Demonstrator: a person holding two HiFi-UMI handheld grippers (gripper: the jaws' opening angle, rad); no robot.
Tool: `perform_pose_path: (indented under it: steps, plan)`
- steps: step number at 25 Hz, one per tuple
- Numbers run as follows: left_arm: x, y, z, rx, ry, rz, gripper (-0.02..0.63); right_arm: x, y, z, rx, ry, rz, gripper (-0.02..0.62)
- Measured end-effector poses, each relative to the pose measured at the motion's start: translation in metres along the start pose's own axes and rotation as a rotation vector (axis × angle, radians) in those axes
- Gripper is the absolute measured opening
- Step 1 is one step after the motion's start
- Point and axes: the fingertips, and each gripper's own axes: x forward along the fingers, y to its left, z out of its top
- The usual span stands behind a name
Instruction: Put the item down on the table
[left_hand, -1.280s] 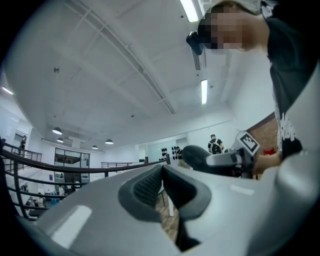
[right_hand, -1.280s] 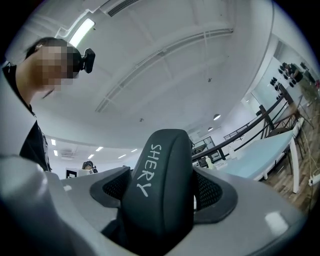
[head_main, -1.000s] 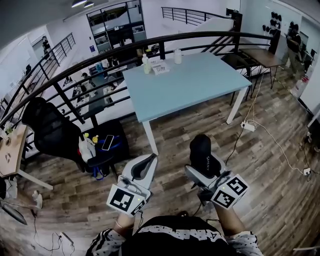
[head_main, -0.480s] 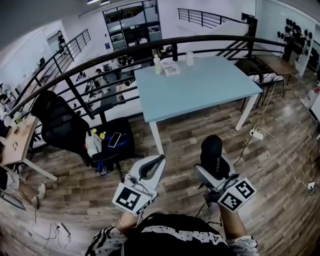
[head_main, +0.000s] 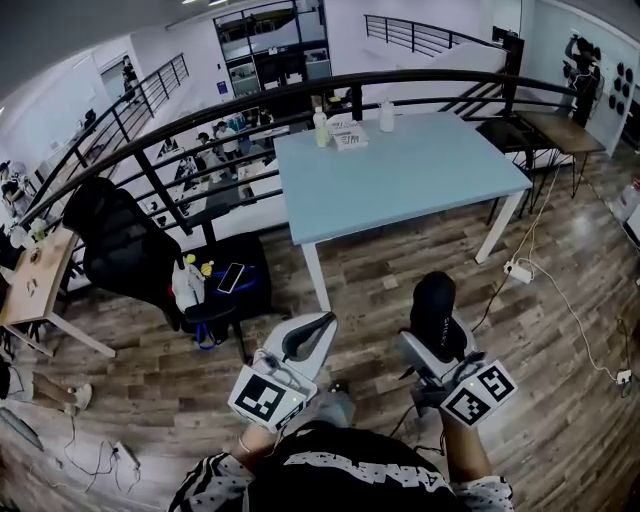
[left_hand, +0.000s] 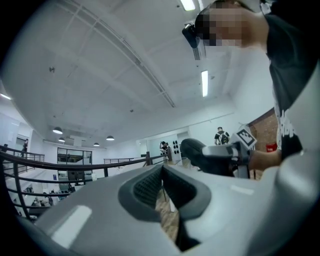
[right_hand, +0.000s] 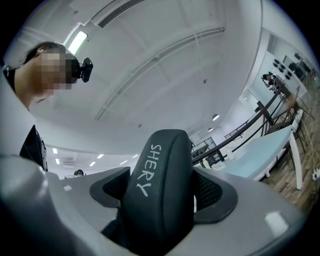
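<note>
A black oblong item (head_main: 434, 305) with "SHERY" printed on it stands up from my right gripper (head_main: 437, 335), which is shut on its lower part. In the right gripper view the item (right_hand: 160, 185) fills the space between the grey pads (right_hand: 215, 192). The light blue table (head_main: 400, 170) stands ahead, well beyond both grippers. My left gripper (head_main: 305, 335) is held level with the right, over the wooden floor. Its jaws are closed with nothing between them (left_hand: 161, 175). The left gripper view also shows the black item (left_hand: 192, 150) off to the right.
Two bottles (head_main: 320, 127) (head_main: 386, 115) and a paper (head_main: 349, 135) sit at the table's far edge, by a black railing (head_main: 250, 105). A black office chair (head_main: 120, 250) and a stool with a phone (head_main: 228, 278) stand to the left. A power strip (head_main: 520, 272) lies on the floor.
The table has come slightly nearer and shifted right in the head view. Both grippers keep their pose, the right one still holding the black item.
</note>
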Motion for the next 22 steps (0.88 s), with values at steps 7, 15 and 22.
perform_pose_path:
  steps: [7,15,22]
  plan:
    - [0.051,0.024,-0.014,-0.024,-0.043,-0.074,0.000,0.019,-0.039,0.006,-0.034,-0.007,-0.074,0.388]
    - [0.137,0.031,-0.022,-0.053,-0.057,-0.220,0.000,0.022,-0.104,0.035,-0.058,-0.034,-0.221,0.387]
    - [0.182,0.057,-0.033,-0.068,-0.070,-0.291,0.000,0.052,-0.138,0.036,-0.044,-0.037,-0.273,0.387]
